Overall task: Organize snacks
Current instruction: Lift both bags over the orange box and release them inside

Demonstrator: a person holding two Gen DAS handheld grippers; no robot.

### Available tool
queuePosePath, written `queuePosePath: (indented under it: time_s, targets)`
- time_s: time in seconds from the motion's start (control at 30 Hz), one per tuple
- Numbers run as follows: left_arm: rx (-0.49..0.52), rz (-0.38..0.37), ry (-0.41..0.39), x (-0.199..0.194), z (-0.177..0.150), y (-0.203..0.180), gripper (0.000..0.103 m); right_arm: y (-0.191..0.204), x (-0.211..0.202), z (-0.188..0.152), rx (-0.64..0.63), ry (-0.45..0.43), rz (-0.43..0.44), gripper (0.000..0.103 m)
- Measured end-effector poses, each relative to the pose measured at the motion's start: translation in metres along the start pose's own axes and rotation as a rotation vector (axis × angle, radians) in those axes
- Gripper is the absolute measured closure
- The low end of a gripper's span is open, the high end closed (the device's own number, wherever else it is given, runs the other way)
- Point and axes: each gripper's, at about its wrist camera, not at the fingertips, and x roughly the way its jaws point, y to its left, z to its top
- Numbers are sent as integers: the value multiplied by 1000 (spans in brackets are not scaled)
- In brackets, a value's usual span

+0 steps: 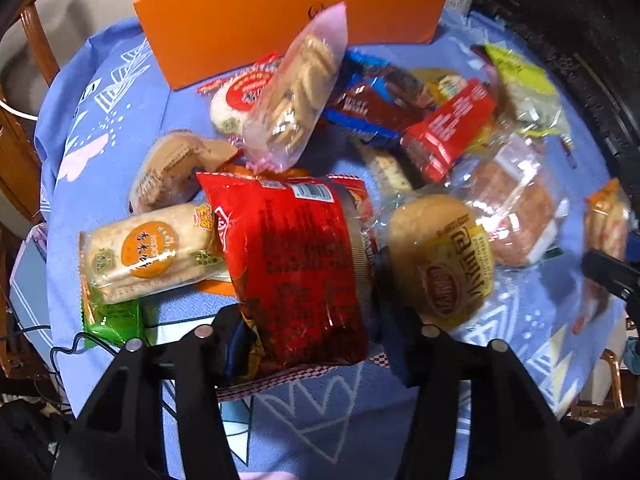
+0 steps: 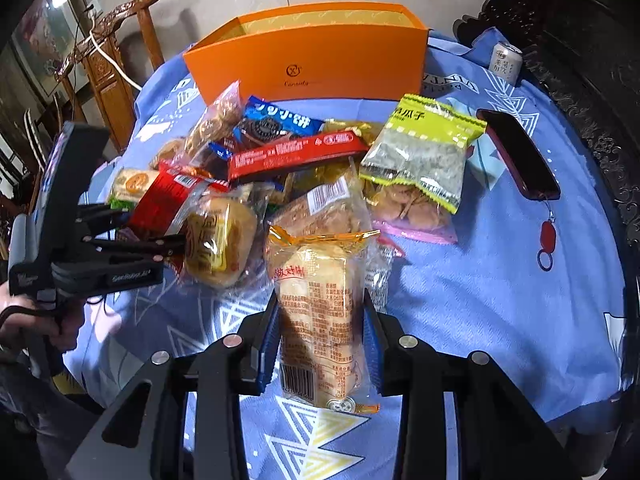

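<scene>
My right fingers (image 2: 270,332) pinch the light, crinkly rice cracker pack (image 2: 320,320) mid-body, left fingers (image 1: 236,332) close around the slippery red bag (image 1: 296,272); squeeze gently, contents crumble.

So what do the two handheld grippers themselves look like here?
Both are matte black plastic. The left gripper has a pistol-style handle, white lettering on its body and silver rivets. The right gripper has blue ribbed pads on its fingers and round silver pivot pins.

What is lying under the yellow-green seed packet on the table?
The yellow-green seed packet lies partly over a clear pink-edged bag of small round biscuits, which shows below its lower edge. Whatever else lies beneath its middle is covered.
</scene>
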Motion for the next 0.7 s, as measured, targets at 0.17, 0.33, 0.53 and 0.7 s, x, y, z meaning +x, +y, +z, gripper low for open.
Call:
queuePosePath:
  time_s: [0.17, 0.33, 0.53, 0.7]
  targets:
    - [-41, -52, -90, -37, 5, 8, 52, -1, -8, 13, 0, -41, 10, 66]
    - [-61, -47, -177, -79, 16, 19, 52, 5, -20, 33, -12, -99, 31, 66]
    - [-85, -23, -295, -130, 49, 40, 52, 15, -39, 74, -55, -192, 67, 66]
    - [-76, 2, -372, -160, 86, 53, 52, 17, -50, 121, -90, -271, 74, 66]
